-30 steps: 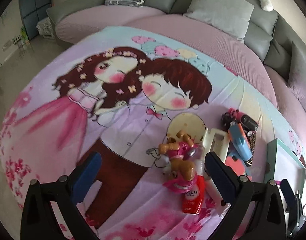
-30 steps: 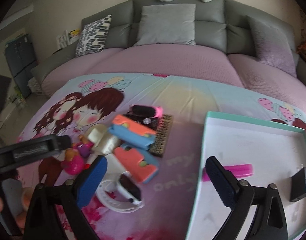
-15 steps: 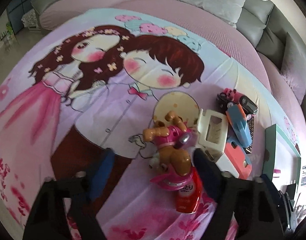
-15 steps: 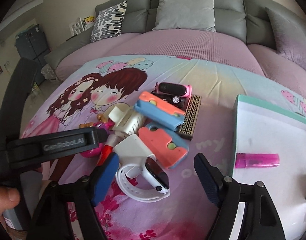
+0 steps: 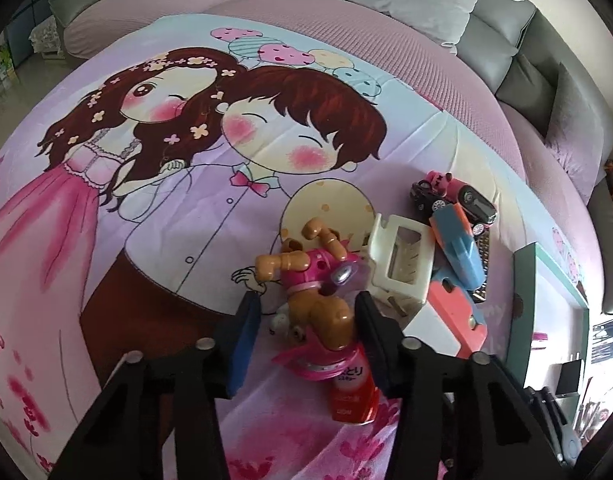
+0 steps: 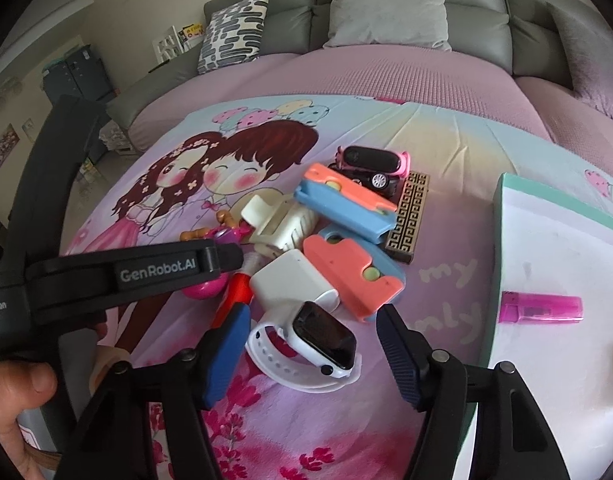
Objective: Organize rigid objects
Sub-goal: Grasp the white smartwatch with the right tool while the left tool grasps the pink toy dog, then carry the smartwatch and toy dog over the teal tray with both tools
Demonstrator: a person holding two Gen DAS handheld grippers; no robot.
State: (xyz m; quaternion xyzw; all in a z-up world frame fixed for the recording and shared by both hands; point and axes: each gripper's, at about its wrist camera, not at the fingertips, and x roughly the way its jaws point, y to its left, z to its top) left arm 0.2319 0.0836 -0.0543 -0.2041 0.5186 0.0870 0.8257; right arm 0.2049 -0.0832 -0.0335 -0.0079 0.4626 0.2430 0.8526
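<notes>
A pile of small objects lies on the cartoon bedsheet [image 5: 154, 216]. My left gripper [image 5: 308, 314] is open, its fingers on either side of a brown and pink toy dog [image 5: 318, 284] that lies over a red tube [image 5: 352, 392]. My right gripper [image 6: 312, 328] is open around a white smartwatch [image 6: 318, 340]. Beside it lie a white charger block [image 6: 290, 280], two coral-and-blue cases [image 6: 346, 200], a cream holder [image 6: 282, 224], a black patterned bar [image 6: 408, 212] and a toy car [image 6: 370, 164]. The left gripper's body [image 6: 122, 276] crosses the right wrist view.
A white tray with a teal rim [image 6: 502, 200] sits to the right and holds a pink highlighter [image 6: 542, 308]. A grey sofa with cushions [image 6: 386, 8] rings the bed's far side. A hand [image 6: 18, 400] shows at lower left.
Both grippers have come down and forward onto the pile and narrowed. The left now straddles the toy dog, the right straddles the smartwatch.
</notes>
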